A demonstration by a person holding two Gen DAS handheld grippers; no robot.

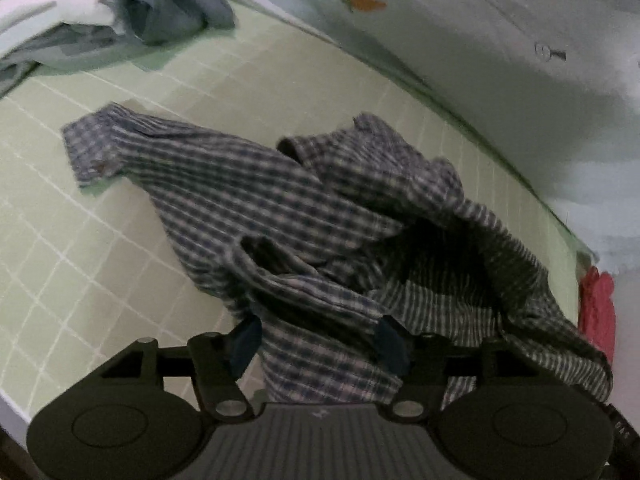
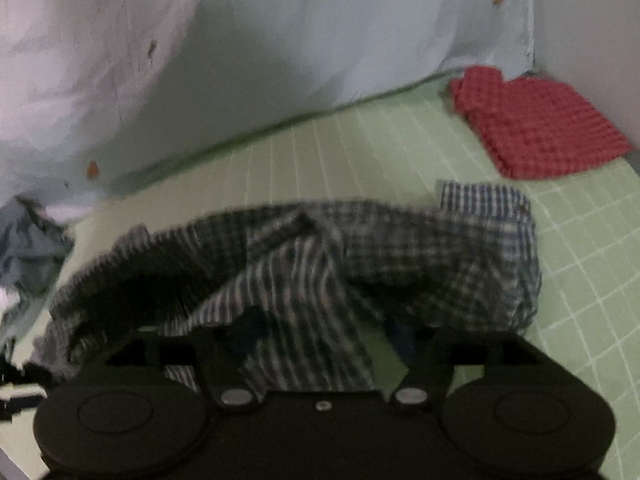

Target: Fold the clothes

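Lay crumpled toward 12 o'clock, checked shirt bunched between both wide-spread grippers, left gripper and right gripper; grip on cloth unclear.

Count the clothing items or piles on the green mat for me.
3 visible: the plaid shirt crumpled mid-mat at both grippers; the folded red checked garment in the far corner by the wall; a grey-blue heap at the opposite end, which may hold several pieces.

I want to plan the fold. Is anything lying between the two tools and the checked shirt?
Nothing visible. The checked shirt already lies between the fingers of the left tool and the right tool. The red cloth and the grey clothes lie apart on the green mat.
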